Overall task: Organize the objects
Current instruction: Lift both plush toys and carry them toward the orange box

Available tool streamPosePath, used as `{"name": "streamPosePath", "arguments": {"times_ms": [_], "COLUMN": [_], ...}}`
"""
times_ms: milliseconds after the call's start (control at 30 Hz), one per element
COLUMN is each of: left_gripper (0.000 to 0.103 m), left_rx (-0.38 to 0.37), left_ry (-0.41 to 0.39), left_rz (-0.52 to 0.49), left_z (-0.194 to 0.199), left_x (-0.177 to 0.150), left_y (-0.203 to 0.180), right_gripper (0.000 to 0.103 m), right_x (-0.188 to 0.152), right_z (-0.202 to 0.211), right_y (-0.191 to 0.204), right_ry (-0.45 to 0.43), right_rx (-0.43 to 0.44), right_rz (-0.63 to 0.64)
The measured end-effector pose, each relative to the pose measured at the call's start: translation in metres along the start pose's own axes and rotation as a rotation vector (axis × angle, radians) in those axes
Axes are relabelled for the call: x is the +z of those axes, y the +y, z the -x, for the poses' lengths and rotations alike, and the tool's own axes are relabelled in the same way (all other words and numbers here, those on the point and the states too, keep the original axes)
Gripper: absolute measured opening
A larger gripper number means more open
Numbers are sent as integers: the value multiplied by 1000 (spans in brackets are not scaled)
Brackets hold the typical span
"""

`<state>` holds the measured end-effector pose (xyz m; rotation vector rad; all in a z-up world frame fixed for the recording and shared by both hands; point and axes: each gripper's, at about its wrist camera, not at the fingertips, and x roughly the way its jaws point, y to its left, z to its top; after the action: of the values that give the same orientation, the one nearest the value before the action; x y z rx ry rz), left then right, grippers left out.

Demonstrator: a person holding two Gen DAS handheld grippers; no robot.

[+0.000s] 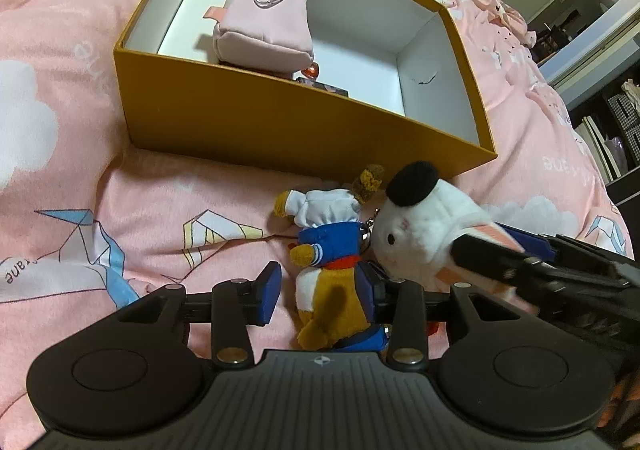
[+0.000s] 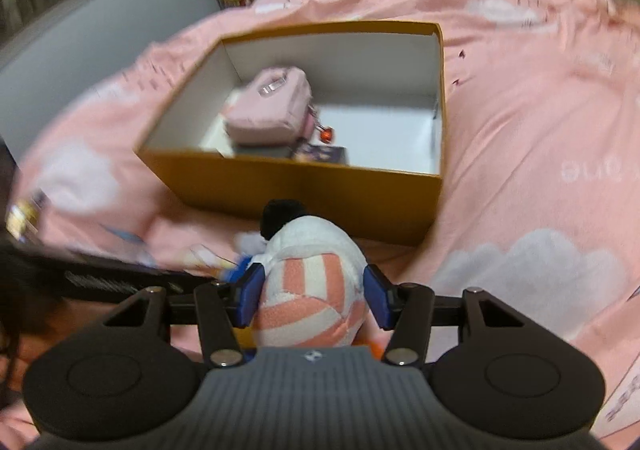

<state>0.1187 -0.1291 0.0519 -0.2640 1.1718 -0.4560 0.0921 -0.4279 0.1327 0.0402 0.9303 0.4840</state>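
Left tool (image 1: 320,292) agape; right tool (image 2: 312,296) clamped

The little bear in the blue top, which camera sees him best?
The left wrist view. There the little bear lies sharp and almost whole between the open left gripper pads. The right wrist view is blurred, and the white plush in the right gripper hides nearly all of him.
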Motion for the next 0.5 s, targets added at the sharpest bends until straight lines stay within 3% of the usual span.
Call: {"name": "streamPosePath", "arguments": {"times_ms": [133,367,500], "left_gripper": [48,56,59], "left_rx": [-7,-25,-29], "left_ry": [-4,30,52], "left_rz": [12,27,47], "left_z": [2,-6,-17], "left_x": [0,1,3], "left_y": [1,2,1], "right_gripper": [56,57,56], "right_x": [3,-7,-10], "right_z": [3,-8,-9], "right_y": [-14,-40,-42], "right_ry": [11,68,71], "right_rx": [40,-83,-136], "right_rz": [-113,-192,-158]}}
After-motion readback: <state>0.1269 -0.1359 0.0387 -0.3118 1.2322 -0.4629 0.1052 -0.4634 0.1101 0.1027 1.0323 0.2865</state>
